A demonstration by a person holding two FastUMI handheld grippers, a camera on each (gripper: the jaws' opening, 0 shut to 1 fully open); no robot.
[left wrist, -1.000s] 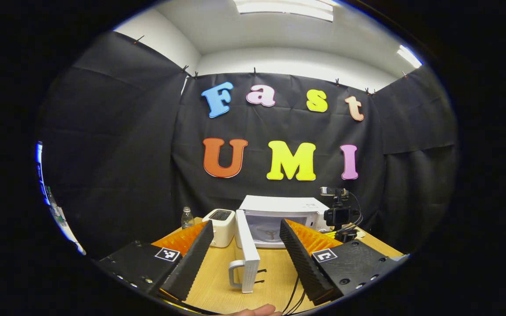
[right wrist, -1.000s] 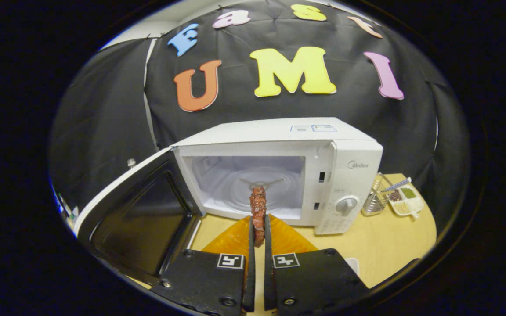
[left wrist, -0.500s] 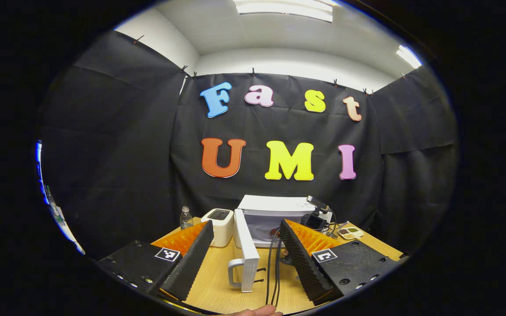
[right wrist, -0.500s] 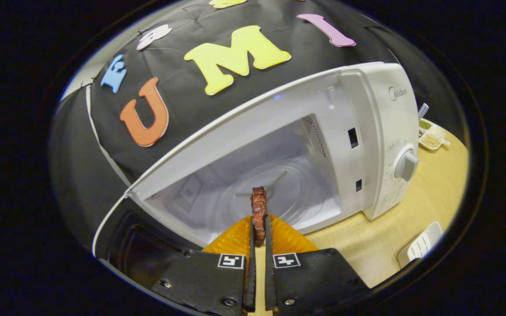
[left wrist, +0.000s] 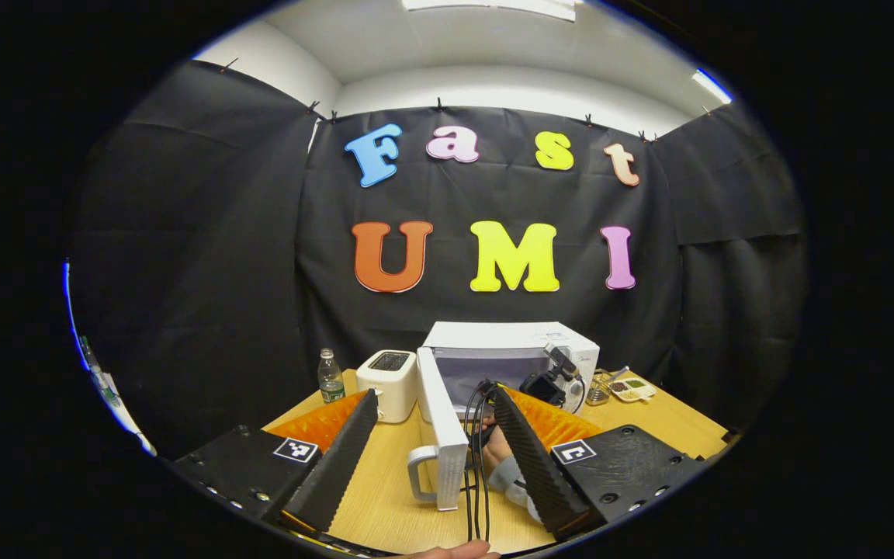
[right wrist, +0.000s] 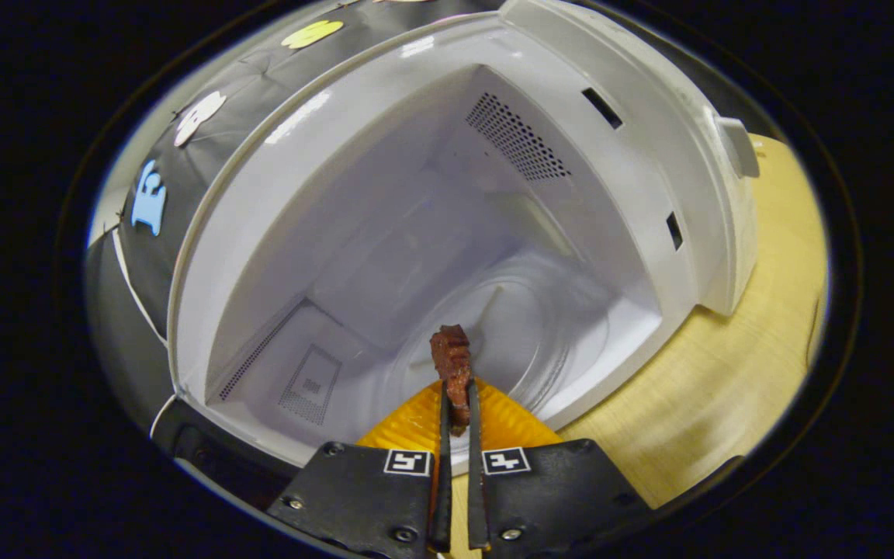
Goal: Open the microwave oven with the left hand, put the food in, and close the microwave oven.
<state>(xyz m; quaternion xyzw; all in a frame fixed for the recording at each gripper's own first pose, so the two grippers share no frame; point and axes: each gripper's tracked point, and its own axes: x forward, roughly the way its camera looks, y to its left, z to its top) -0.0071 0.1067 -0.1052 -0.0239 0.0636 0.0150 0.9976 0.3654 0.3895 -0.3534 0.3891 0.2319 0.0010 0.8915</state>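
Right tool (right wrist: 455, 404) pinches meat (right wrist: 452, 361) at microwave (right wrist: 649, 171) mouth; left tool (left wrist: 431, 435) gapes wide.

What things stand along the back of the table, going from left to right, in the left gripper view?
Water bottle → toaster → microwave → wire basket → small tray of seasonings.

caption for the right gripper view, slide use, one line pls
Right gripper, shut on a strip of reddish-brown food, reaches into the open microwave oven above its glass turntable.
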